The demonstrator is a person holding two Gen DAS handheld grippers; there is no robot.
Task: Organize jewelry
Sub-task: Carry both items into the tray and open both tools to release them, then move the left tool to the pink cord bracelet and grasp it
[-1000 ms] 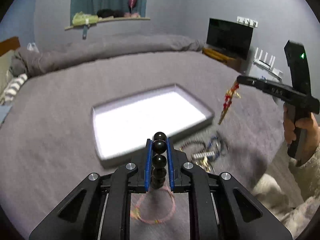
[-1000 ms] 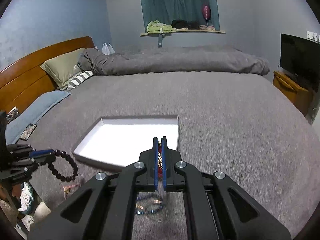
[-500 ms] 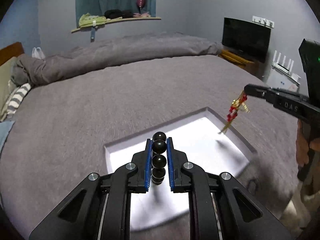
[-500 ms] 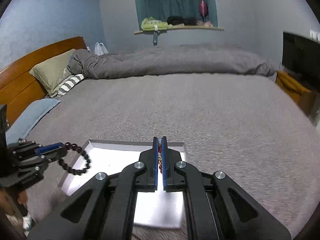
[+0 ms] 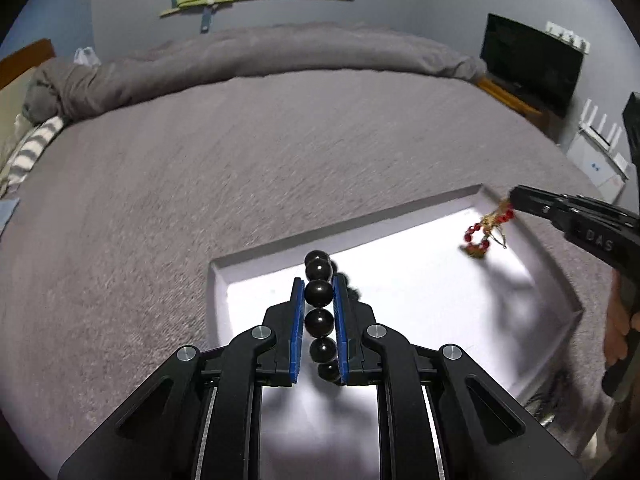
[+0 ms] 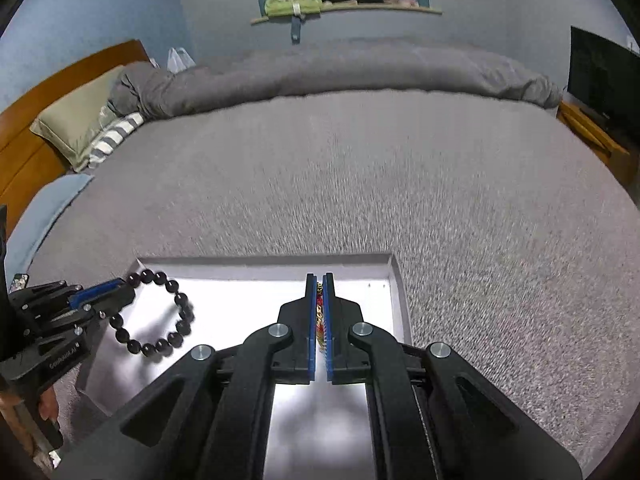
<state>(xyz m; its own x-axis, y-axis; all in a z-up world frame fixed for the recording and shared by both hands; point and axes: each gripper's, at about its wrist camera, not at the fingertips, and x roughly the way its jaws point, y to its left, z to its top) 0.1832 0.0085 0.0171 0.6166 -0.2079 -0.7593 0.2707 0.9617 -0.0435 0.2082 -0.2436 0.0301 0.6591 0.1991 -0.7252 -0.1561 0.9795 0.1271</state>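
Grey bedspread [image 6: 400, 168], rumpled duvet [image 5: 280, 56], striped pillow [image 6: 112, 136] (beside an olive one), television [image 5: 532, 64], perhaps a router [image 5: 600, 128]

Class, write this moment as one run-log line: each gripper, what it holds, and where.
left gripper: shut on black bead bracelet | right gripper: shut on red-and-gold chain | both over white tray | nothing released

Bed [image 6: 420, 168], covered in a grey textured spread. Lying directly on it: one shallow white tray [image 5: 256, 258], rectangular with a low raised rim, at the near edge; one grey duvet [image 6: 360, 68] rolled along the far side; at the headboard end, an olive pillow [image 6: 76, 128], a striped pillow [image 6: 112, 138] beside it, and a pale blue pillow [image 6: 44, 216] nearer.
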